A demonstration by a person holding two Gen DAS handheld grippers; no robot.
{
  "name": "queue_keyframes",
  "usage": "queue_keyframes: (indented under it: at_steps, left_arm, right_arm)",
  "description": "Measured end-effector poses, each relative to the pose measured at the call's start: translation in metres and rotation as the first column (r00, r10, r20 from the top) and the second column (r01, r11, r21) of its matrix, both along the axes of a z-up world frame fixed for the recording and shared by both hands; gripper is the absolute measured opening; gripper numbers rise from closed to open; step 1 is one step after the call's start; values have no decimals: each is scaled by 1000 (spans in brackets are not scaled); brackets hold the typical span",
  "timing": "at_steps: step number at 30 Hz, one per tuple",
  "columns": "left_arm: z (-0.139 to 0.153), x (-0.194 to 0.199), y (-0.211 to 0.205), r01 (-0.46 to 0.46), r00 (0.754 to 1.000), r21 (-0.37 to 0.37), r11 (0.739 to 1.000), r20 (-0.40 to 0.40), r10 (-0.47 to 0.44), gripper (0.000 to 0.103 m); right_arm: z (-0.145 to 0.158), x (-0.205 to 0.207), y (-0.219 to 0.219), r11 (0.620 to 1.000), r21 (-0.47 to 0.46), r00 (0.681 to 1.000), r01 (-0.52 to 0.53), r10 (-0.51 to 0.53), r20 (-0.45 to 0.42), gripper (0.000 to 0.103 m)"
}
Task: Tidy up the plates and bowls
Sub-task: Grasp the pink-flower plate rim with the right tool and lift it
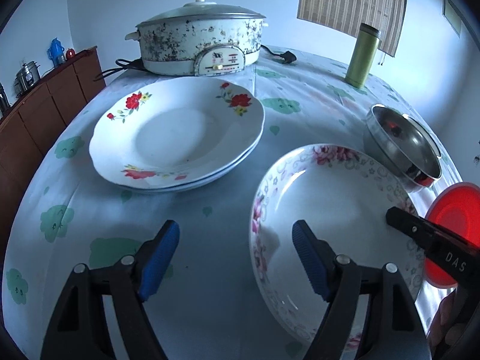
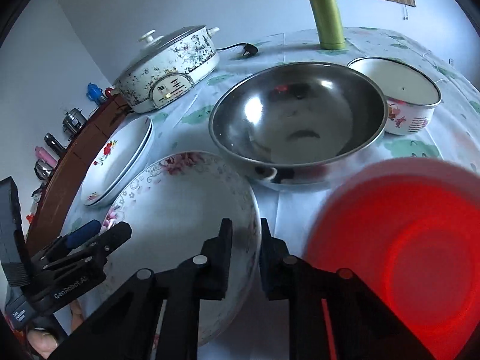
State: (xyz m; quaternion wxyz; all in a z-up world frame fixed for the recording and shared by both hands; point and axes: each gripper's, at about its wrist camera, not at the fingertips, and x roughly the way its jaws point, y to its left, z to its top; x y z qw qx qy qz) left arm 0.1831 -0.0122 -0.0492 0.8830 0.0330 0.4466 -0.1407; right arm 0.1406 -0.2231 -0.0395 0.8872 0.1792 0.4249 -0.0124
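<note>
Right hand-held gripper (image 2: 246,258) nearly closed on rim of white pink-flowered ceramic plate (image 2: 186,210); plate appears tilted off surface (image 1: 210,204). Left hand-held gripper (image 1: 235,258) wide open, holding nothing, beside same plate. We judge next: carry plate onto stack of white red-flowered plates (image 1: 177,135). We keep grip firm, clear steel bowl (image 2: 297,123), lower level, centred.

The left gripper (image 1: 235,258) is held with its blue-padded fingers (image 1: 159,258) spread wide apart, nothing being clasped between them. The right gripper (image 2: 246,258) is seen with its black fingers (image 2: 223,258) drawn close together on the rim of a pink-flowered plate (image 2: 186,204), which is pinched between them. A bare hand (image 2: 45,340) is glimpsed behind the left gripper's handle.
</note>
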Motion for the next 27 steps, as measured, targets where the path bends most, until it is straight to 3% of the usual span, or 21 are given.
queue_keyframes:
  at_steps: [3,7,12,18,23,27]
  left_arm:
    - [0,-1,0,13,1000,-11,1000,-4,-13,76]
    - [-2,-3,-8,74,997,-39,996,-25,-75,47]
    - [-1,-8,-18,104,995,11,994,-7,-104,48]
    - [19,-4,20,-4,999,-89,996,40,8,50]
    - [4,5,20,1,997,-109,994,-75,-9,50]
    - [-1,4,12,17,996,-83,996,-86,-24,50]
  right_arm:
    - [-1,-2,3,1000,-3,1000,-1,1,1,18]
    - [-1,-1,4,1000,15,1000,-6,5,10,18]
    - [-1,-3,13,999,-5,999,-36,36,20,18]
    - [-1,-2,13,999,-4,999,-35,35,22,18]
    - [-1,-2,12,999,-1,999,-35,35,22,18]
    - [0,-3,12,999,4,999,-34,34,25,18]
